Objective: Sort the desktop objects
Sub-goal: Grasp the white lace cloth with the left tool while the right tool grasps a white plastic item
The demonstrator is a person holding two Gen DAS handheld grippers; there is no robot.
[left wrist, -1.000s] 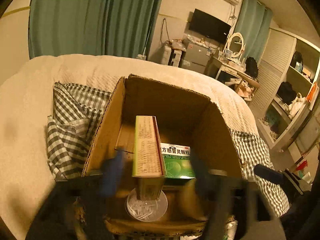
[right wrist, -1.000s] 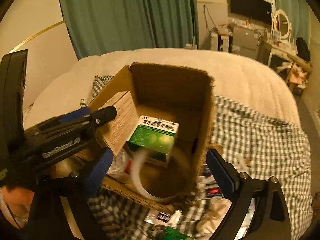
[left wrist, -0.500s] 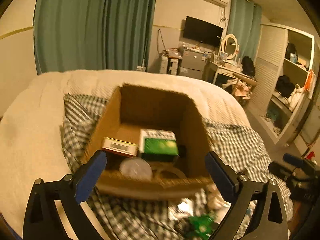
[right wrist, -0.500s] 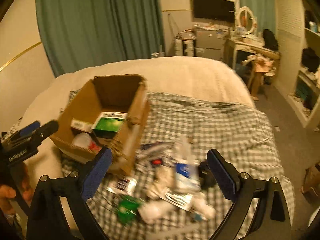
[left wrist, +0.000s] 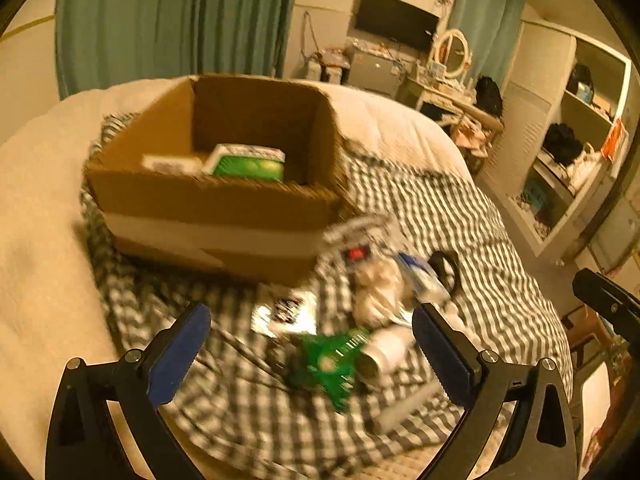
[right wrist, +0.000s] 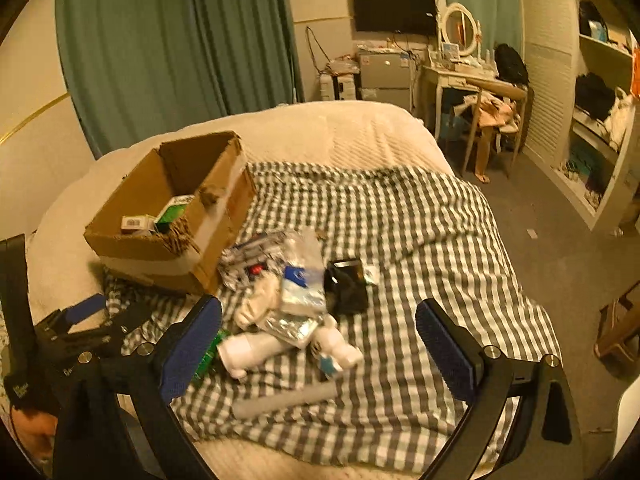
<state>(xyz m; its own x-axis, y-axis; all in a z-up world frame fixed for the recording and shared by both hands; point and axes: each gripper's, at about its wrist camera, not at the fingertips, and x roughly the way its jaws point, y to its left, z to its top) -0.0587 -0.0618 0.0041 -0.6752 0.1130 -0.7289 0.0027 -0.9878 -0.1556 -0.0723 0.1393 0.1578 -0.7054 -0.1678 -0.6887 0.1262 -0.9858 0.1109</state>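
Note:
An open cardboard box (left wrist: 208, 208) (right wrist: 176, 248) sits on a checked cloth on the bed. Inside it lie a green medicine box (left wrist: 248, 166) (right wrist: 172, 214) and a white carton (left wrist: 170, 164) (right wrist: 136, 222). A pile of loose items lies to the right of the box: a green packet (left wrist: 330, 360), a white bottle (right wrist: 252, 350), a blue-and-white pouch (right wrist: 300, 290), a black wallet-like object (right wrist: 348, 286) and foil packs. My left gripper (left wrist: 310, 346) is open above the green packet, holding nothing. My right gripper (right wrist: 318, 344) is open over the pile, holding nothing.
The checked cloth (right wrist: 420, 240) covers the right half of the cream bed (right wrist: 320, 132). The left gripper (right wrist: 80, 328) shows at the lower left of the right wrist view. Desk, chair (right wrist: 492, 128), shelves (right wrist: 596, 112) and bare floor lie beyond the bed's right side.
Both grippers have pulled back and up from the box. The carton that stood between the left fingers now lies inside the box. The pile of loose items has come into view.

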